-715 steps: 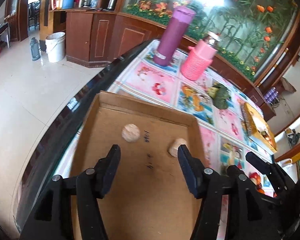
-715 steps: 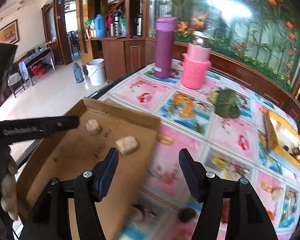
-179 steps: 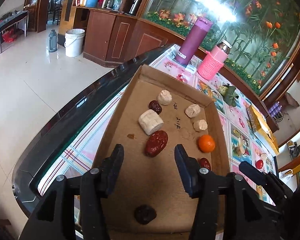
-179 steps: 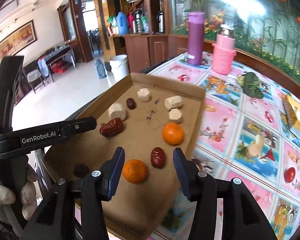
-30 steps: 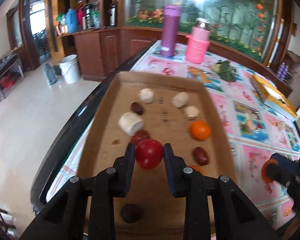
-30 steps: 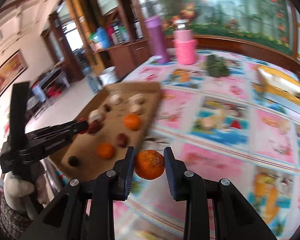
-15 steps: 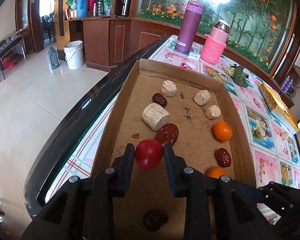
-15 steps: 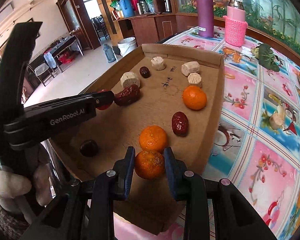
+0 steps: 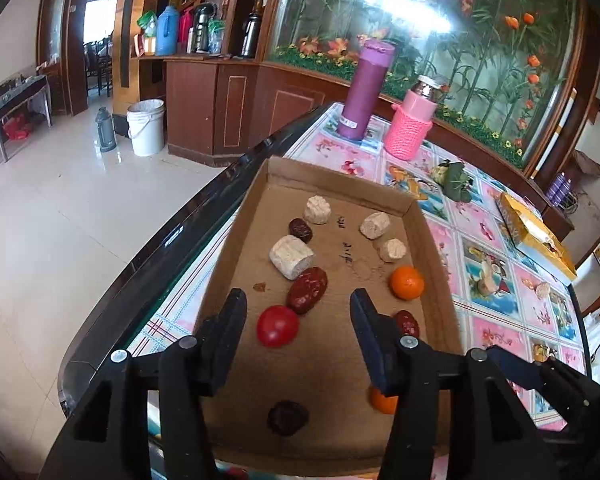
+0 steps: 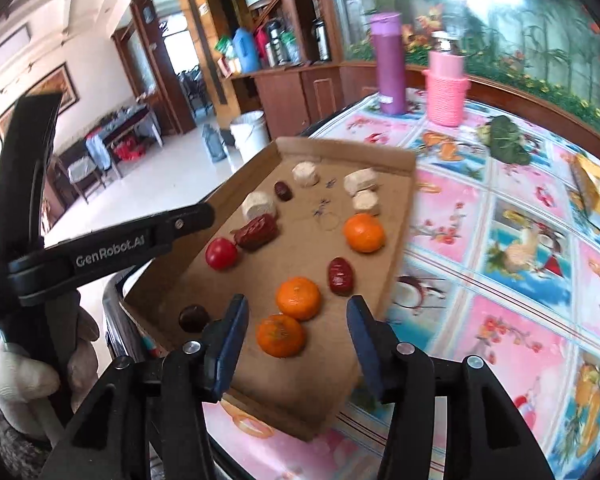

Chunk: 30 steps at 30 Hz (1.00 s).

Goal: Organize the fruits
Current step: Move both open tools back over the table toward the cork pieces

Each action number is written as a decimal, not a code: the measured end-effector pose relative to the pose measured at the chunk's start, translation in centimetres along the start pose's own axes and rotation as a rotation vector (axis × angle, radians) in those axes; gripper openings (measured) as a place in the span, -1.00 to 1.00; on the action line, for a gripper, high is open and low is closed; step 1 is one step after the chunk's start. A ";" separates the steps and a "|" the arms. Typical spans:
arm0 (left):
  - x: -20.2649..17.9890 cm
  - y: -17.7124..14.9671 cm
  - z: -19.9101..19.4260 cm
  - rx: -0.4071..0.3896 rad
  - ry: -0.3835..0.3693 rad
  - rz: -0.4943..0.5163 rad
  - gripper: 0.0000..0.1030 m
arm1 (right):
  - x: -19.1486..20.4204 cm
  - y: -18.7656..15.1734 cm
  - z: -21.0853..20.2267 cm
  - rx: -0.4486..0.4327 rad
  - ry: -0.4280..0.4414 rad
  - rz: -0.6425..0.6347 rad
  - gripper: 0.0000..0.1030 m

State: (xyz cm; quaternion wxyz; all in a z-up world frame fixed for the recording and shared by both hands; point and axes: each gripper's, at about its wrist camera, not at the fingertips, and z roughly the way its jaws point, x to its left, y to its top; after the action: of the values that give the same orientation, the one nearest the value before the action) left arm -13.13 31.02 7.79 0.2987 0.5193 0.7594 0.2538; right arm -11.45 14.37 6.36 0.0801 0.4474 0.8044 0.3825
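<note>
Two tools work over one cardboard tray that lies at the corner of the worktop. Left tool: jaws opening, with the red tomato lying free on the tray floor between the fingers, nearer the left one, no pad pressing on it. Right tool: jaws opening, with an orange resting loose on the tray between its fingers, and a second orange just ahead of it. A third orange lies farther ahead and to the right.

Legible writing: the white lettering "GenRobot.AI" runs along the left tool's arm, and only the right wrist view shows it. Dark pen marks on the tray floor are too small to read. The purple flask carries a small label, also unreadable.

Right wrist view alone: a gloved hand under the left tool, and all three oranges unobstructed. Left wrist view alone: the yellow box at full length far ahead to the right. In that view the nearest orange is a sliver behind the right finger.

Both views share the red dates, the pale cork-like cylinders, a dark round fruit close to the tools, and the pink knitted bottle beside the flask.
</note>
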 end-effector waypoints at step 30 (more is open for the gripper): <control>-15.0 -4.8 -2.8 -0.043 0.049 0.417 0.56 | -12.2 -7.2 -9.4 -0.150 -0.128 0.412 0.23</control>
State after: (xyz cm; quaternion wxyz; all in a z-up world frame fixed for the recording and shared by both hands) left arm -13.96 15.10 9.25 0.2323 0.6525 0.6367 0.3388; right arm -13.47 -2.45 5.37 0.0845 0.6183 0.6586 0.4204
